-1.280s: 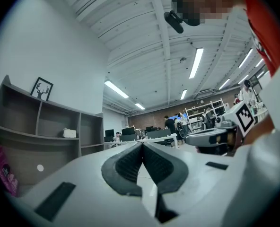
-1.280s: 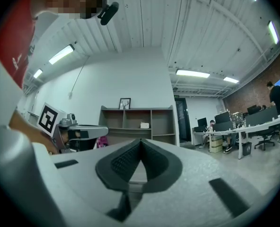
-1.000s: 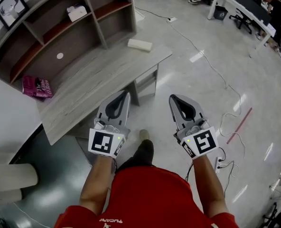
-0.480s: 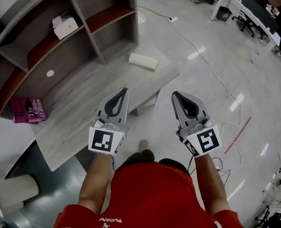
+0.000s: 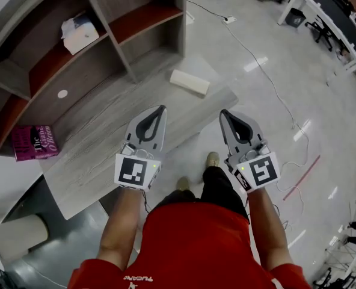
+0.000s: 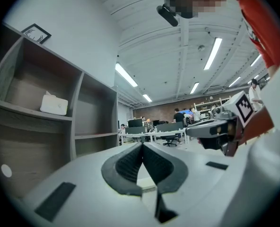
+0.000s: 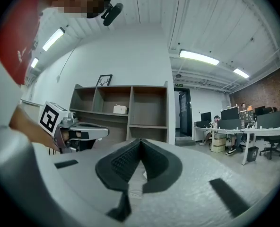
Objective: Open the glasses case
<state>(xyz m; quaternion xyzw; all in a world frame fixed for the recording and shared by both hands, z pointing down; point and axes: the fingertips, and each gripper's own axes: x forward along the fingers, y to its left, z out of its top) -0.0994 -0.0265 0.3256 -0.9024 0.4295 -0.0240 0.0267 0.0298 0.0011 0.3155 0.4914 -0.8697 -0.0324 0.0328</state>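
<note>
The glasses case (image 5: 190, 82) is a cream oblong box, closed, lying near the far right corner of the grey wooden desk (image 5: 106, 143). My left gripper (image 5: 161, 108) is held level over the desk's front edge, shut and empty, its tip a short way in front of the case. My right gripper (image 5: 222, 112) is beside it, over the floor just off the desk's right corner, also shut and empty. In the left gripper view the left gripper (image 6: 142, 144) has its jaws closed together. In the right gripper view the right gripper (image 7: 140, 140) does too.
A shelf unit (image 5: 124, 59) rises behind the desk, with a white box (image 5: 79, 31) on an upper shelf and a pink packet (image 5: 35, 142) lower left. On the floor run a cable (image 5: 268, 77) and a red stick (image 5: 301, 176). Office desks stand at the far right.
Both grippers have moved forward toward the desk together with the person. The case now lies much closer to their tips. Both stayed shut.
</note>
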